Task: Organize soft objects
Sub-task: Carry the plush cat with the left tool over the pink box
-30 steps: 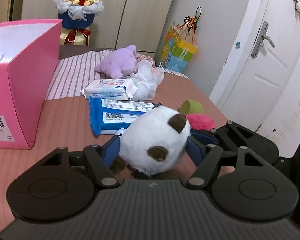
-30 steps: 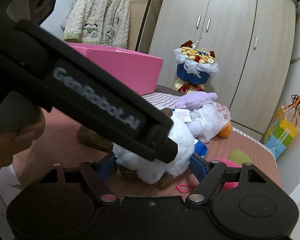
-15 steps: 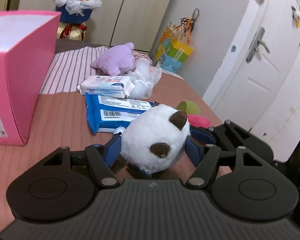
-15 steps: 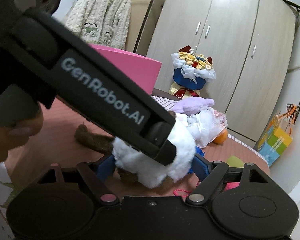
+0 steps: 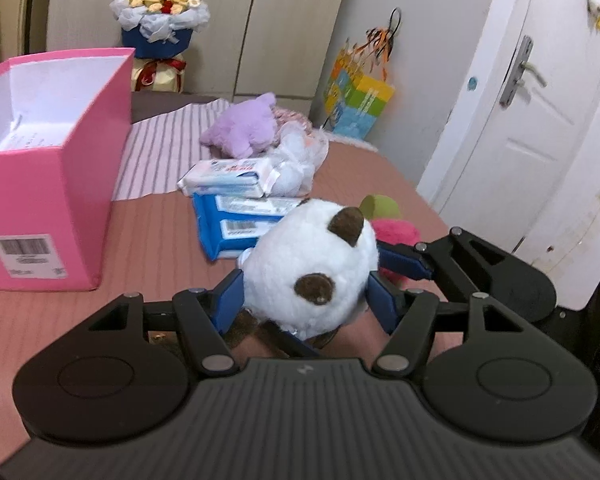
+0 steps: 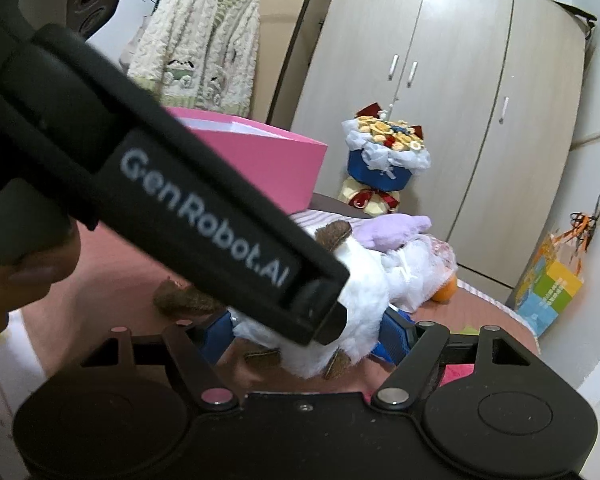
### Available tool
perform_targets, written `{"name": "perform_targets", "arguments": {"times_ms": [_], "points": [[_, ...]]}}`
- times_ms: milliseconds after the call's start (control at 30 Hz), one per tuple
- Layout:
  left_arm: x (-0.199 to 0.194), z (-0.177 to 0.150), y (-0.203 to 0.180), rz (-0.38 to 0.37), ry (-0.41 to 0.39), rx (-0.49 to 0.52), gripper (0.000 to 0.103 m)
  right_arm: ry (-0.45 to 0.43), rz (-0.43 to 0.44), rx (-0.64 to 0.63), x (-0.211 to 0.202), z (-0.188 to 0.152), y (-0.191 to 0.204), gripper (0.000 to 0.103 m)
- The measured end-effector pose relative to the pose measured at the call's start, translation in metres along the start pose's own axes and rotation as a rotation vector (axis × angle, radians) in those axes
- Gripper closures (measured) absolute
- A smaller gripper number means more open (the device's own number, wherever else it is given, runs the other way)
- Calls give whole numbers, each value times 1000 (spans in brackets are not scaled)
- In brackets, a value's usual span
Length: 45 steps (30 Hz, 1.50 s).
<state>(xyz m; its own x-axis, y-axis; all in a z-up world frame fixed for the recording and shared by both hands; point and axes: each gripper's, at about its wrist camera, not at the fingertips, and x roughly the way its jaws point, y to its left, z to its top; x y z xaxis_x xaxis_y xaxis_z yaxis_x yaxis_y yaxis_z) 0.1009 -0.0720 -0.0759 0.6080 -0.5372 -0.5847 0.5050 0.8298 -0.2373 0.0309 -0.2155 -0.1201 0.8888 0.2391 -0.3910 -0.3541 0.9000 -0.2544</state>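
Left wrist view, change: the pink box is now showing its open top and white inside, where a second ago mostly its side was facing the camera; the plush is sitting higher against the packs behind it.
Left gripper: its jaws are closing, with both blue pads pressing into the sides of the white plush toy, which is bulging between them.
Plush: white and round with brown patches, being held just above the pinkish-brown bed cover, near its front edge.
Pink box: standing at the bed's left side, open, with only a white paper lining and a slip visible inside.
Around: a blue wipes pack is lying behind the plush with a white tissue pack on top; further back a purple plush and a clear bag of soft things are lying on the striped cloth.
Right side: a green item and a pink fluffy item are lying near the bed's right edge.

Right wrist view, change: much the same as a second ago.
Right gripper: its jaws are closing, the blue pads flanking the same plush from the other side and touching its fur.
In the way: the left gripper's black body is crossing the view diagonally and hiding most of the plush; a hand is gripping it at the left.
Beyond: the bouquet is standing before the wardrobe.
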Motion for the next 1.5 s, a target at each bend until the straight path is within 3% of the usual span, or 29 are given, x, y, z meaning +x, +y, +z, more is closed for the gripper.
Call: {"name": "perform_targets", "arguments": {"times_ms": [333,667,967,1233,1500], "points": [[-36,1,4,87,87,45,40,59,168,156,-5,20,5,24],[-80,8,46,43,154,-85,42,130,305,196,-1,50,23,24],[-116,19,67,21,245,-86,43,202,401,157,-4,87,38,24],[-148,39,85,35,221,-96,44,185,443,114,-7,123,51,24],[-165,72,102,27,128,-88,44,153,438,119,5,167,48,24]]}}
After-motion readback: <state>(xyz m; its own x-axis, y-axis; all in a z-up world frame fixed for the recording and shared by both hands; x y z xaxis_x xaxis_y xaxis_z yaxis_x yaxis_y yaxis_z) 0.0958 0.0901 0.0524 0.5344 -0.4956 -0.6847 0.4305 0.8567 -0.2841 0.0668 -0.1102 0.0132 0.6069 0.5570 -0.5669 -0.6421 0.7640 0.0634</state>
